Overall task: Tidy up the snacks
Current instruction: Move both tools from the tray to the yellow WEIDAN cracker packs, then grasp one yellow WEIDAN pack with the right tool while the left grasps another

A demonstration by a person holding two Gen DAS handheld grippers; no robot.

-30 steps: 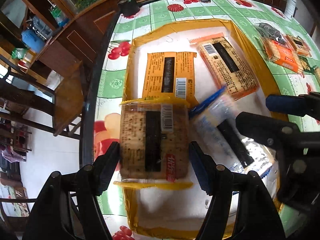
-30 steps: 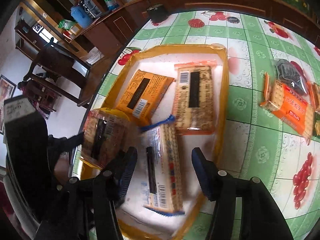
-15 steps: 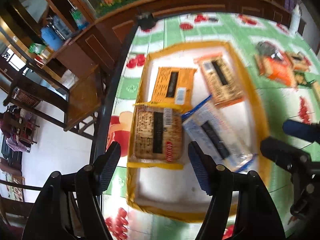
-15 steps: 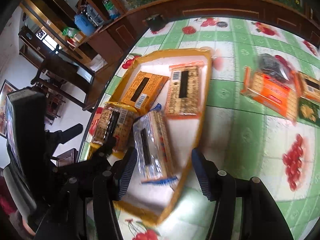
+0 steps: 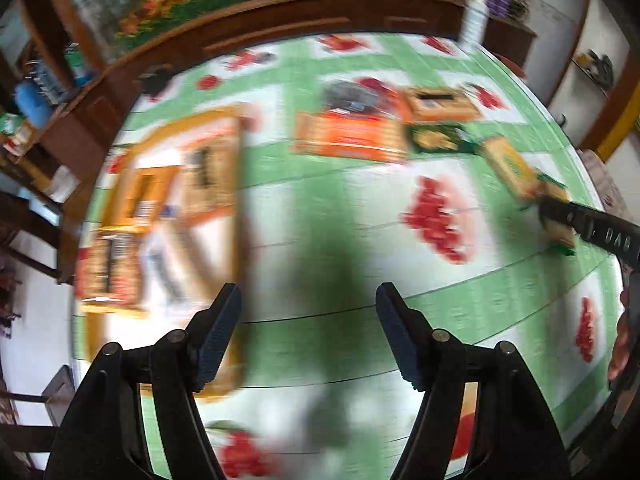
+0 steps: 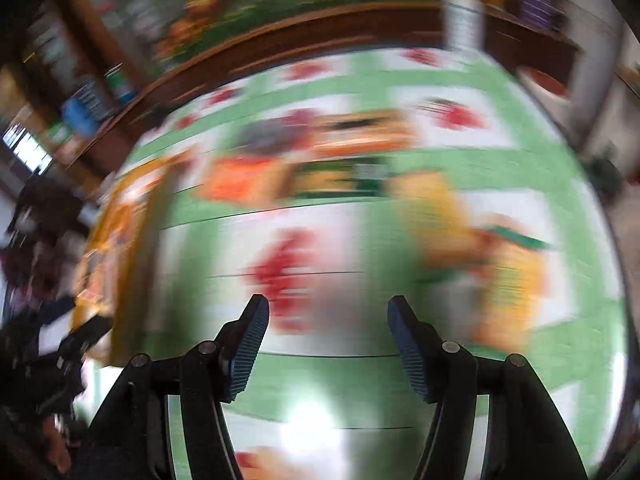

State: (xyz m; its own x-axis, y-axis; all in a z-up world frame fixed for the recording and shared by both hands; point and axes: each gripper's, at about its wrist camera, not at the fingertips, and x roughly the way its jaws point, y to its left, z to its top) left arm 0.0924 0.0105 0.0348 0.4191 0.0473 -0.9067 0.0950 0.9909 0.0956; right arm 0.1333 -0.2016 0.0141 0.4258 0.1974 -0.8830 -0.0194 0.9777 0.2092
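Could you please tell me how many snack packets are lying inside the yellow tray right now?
4 in the yellow tray: orange packet, tan packet beside it, brown packet nearest, clear packet in the middle. Blur may hide others.

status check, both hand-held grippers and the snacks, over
Left hand-held gripper open, empty. Right hand-held gripper opening, nothing between the jaws. Four packs in yellow tray; loose snack packs on the tablecloth beyond. Nothing in the way.

A round table [image 5: 340,208] with green fruit-print cloth carries a yellow tray [image 5: 236,152] and loose snack packets [image 5: 348,140].
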